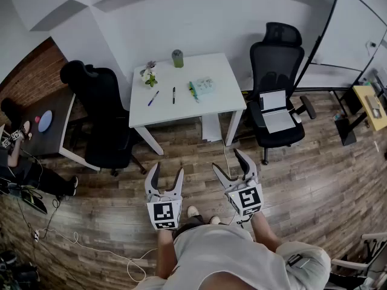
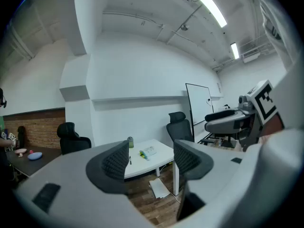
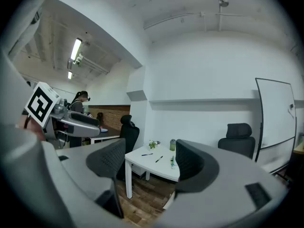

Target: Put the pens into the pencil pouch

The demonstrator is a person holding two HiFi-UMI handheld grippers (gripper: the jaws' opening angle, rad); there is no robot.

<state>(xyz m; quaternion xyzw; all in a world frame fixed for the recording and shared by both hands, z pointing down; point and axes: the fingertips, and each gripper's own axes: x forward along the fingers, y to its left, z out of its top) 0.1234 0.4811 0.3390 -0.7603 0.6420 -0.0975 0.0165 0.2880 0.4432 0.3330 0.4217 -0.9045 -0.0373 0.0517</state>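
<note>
- Person stands on wood floor, well short of white table (image 1: 208, 104); task not yet begun.
- Left gripper (image 1: 167, 169) and right gripper (image 1: 228, 164) held out side by side, about level. Jaws of both spread wide, nothing between them. Judged: ready posture for approach.
- Task things all on table. Blue pen (image 1: 153, 98) and black pen (image 1: 173, 95) lie apart, mid-top.
- Pouch (image 1: 205, 86) toward right; green pen-like item (image 1: 193, 92) just beside its left edge.
- Next step calls for walking up and taking a pen.

No words, brands or numbers can be read. The left gripper (image 1: 167, 169) and right gripper (image 1: 226, 159) bear only black-and-white square markers (image 1: 164, 214).
</note>
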